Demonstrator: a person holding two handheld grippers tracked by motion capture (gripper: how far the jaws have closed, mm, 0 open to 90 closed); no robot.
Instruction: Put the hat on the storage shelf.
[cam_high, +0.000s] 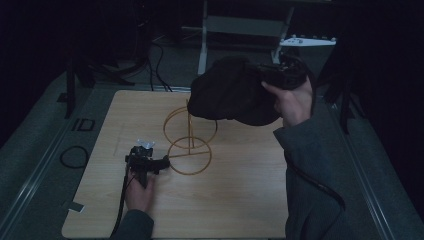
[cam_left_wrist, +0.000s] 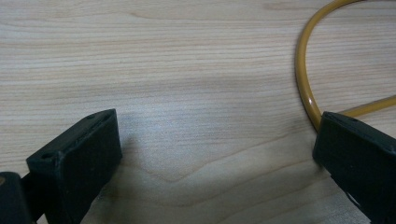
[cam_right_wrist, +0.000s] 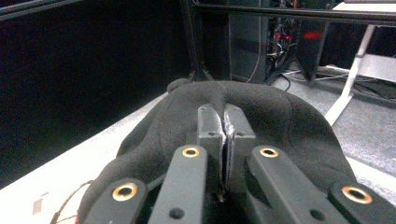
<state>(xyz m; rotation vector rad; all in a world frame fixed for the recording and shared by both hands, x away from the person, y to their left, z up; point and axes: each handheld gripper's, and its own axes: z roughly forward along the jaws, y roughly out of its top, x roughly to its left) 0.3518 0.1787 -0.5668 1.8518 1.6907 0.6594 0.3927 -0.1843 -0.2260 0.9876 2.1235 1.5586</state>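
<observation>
Black hat (cam_high: 227, 95) hangs in the air over the far right part of the wooden surface (cam_high: 240, 200), just above the yellow wire stand (cam_high: 190, 137). The right tongs (cam_high: 276, 75) are squeezed tight on the hat; in the right gripper view the two jaws press together with the soft cloth (cam_right_wrist: 275, 116) pinched between them. The left tongs (cam_high: 159, 163) sit low on the near left of the surface, spread wide with nothing between them. One jaw is right beside the bottom ring of the stand (cam_left_wrist: 306, 88).
</observation>
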